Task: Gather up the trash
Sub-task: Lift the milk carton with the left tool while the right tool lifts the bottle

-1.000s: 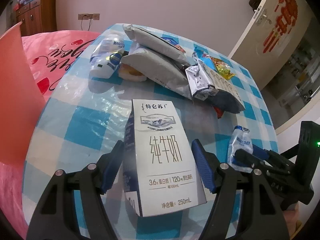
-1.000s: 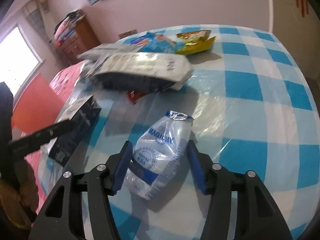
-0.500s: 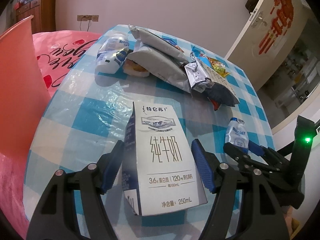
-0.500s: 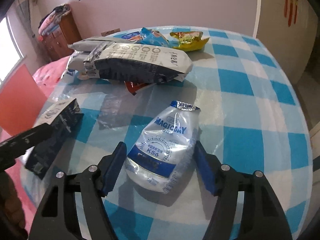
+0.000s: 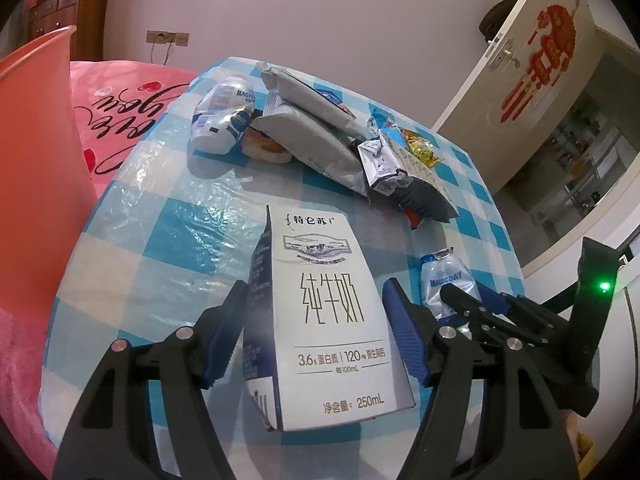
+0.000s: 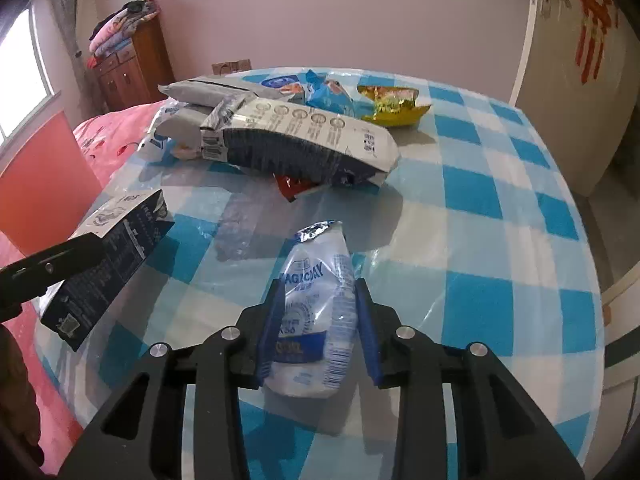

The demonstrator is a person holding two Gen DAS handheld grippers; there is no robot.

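A white and dark-blue milk carton (image 5: 324, 304) stays fixed between the pads of my left gripper (image 5: 315, 284), which is shut on it. The right wrist view shows that carton (image 6: 120, 240) tilted at the table's left edge, a black finger (image 6: 52, 264) across it. My right gripper (image 6: 318, 282) is shut on a crumpled clear plastic bottle (image 6: 316, 320) with a blue label, squashed narrow between the blue pads. In the left wrist view the bottle (image 5: 444, 276) and right gripper (image 5: 466, 292) sit at the right.
The table has a blue-and-white checked cloth (image 6: 480, 184) under clear plastic. Grey and blue snack bags (image 6: 296, 140), a yellow wrapper (image 6: 392, 110) and a second bottle (image 5: 222, 114) lie at the far side. An orange bin (image 5: 36, 152) stands left, beside pink bedding (image 5: 120, 96).
The right gripper's jaws have shut onto the bottle, squeezing it narrow. Both grippers have drawn back a little from the pile, and the orange bin fills more of the left wrist view.
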